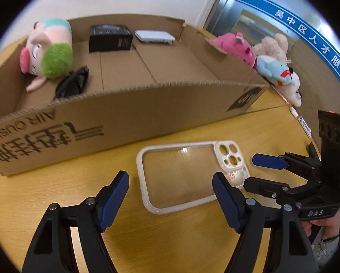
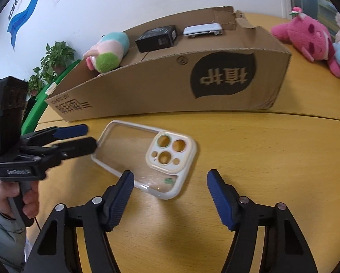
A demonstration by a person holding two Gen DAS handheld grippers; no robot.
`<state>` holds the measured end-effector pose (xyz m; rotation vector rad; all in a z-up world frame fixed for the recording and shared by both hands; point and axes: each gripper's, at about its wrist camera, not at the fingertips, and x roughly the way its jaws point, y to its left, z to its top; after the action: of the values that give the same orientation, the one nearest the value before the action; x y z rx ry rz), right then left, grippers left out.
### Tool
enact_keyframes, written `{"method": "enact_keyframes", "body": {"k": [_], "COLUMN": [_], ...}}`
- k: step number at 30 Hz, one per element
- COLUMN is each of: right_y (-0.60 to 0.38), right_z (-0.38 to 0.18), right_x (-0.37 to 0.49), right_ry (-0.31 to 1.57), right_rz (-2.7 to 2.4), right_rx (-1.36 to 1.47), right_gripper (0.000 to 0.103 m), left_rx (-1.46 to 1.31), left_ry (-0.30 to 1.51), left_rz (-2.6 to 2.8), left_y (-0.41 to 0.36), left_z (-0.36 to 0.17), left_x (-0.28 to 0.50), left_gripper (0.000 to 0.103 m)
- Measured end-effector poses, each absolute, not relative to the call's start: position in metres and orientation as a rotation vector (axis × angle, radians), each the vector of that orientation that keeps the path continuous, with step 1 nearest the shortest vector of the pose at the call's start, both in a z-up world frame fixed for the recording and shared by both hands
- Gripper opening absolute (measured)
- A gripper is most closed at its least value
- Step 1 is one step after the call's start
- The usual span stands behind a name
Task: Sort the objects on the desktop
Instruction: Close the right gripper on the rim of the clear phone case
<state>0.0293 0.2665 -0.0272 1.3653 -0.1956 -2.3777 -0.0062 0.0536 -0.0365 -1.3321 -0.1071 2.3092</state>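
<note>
**Ana:** Phone case (image 1: 188,177) first: clear, white-rimmed, lying flat on the worktop (image 1: 56,204). The left tongs (image 1: 170,195) are spread, pinching nothing, with the case's near long edge between their blue pads (image 1: 115,195). The right tongs (image 2: 170,195) are spread too, and empty, the camera-cutout end just ahead of their left pad.

**Ben:** So both sets converge on one thin thing. What worries you?

**Ana:** I'd judge three risks. The case lies flat, so pads closing on its rim could skid it along the smooth wood instead of lifting it. The soft rim may flex and spring out. And the two tongs, already near each other, could knock together.

**Ben:** And beyond them?

**Ana:** The cardboard box (image 1: 135,113) stands just past the case, holding a plush pig (image 1: 49,47), a black box (image 1: 110,38) and a white device (image 1: 155,36). A low carry could catch its front wall.
</note>
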Motion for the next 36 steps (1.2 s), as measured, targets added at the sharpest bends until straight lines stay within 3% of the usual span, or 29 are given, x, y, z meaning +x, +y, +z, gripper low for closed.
{"method": "enact_keyframes", "body": {"k": [10,19,21,24,25,28,29,30,31,32,36], "right_y": [0.26,0.267,0.267,0.271,0.273,0.27,0.268,0.266,0.265,0.264,0.263], "right_z": [-0.032,0.023,0.024,0.009,0.001,-0.017,-0.023,-0.028,-0.032,-0.034,-0.037], "right_x": [0.015,0.067,0.076,0.073,0.068,0.056,0.052,0.05,0.048,0.049,0.049], "right_ry": [-0.282,-0.268,-0.229,-0.255,-0.273,-0.241,-0.21,-0.183,-0.174,-0.165,-0.101], "right_rz": [-2.327,-2.343,-2.356,-2.379,-2.386,-2.416,-2.425,-2.428,-2.423,-2.431,-2.462], "right_rx": [1.327,0.953,0.942,1.043,1.102,1.238,1.27,1.304,1.329,1.327,1.336], "right_gripper": [0.07,0.072,0.078,0.078,0.077,0.056,0.048,0.037,0.032,0.025,0.015], "left_rx": [-1.332,-1.004,-1.034,-1.139,-1.194,-1.289,-1.312,-1.341,-1.384,-1.381,-1.397], "left_ry": [-0.251,-0.343,-0.319,-0.339,-0.354,-0.328,-0.318,-0.306,-0.282,-0.266,-0.222], "left_rz": [2.232,2.268,2.28,2.279,2.283,2.286,2.282,2.269,2.261,2.27,2.301], "left_y": [0.048,0.015,0.012,0.01,0.01,0.015,0.018,0.02,0.024,0.024,0.025], "left_z": [-0.045,0.012,0.007,-0.011,-0.02,-0.036,-0.041,-0.046,-0.052,-0.053,-0.051], "left_x": [-0.015,0.039,0.045,0.038,0.031,0.018,0.015,0.012,0.009,0.011,0.014], "left_gripper": [0.075,0.075,0.075,0.075,0.075,0.073,0.062,0.042,0.034,0.019,0.008]}}
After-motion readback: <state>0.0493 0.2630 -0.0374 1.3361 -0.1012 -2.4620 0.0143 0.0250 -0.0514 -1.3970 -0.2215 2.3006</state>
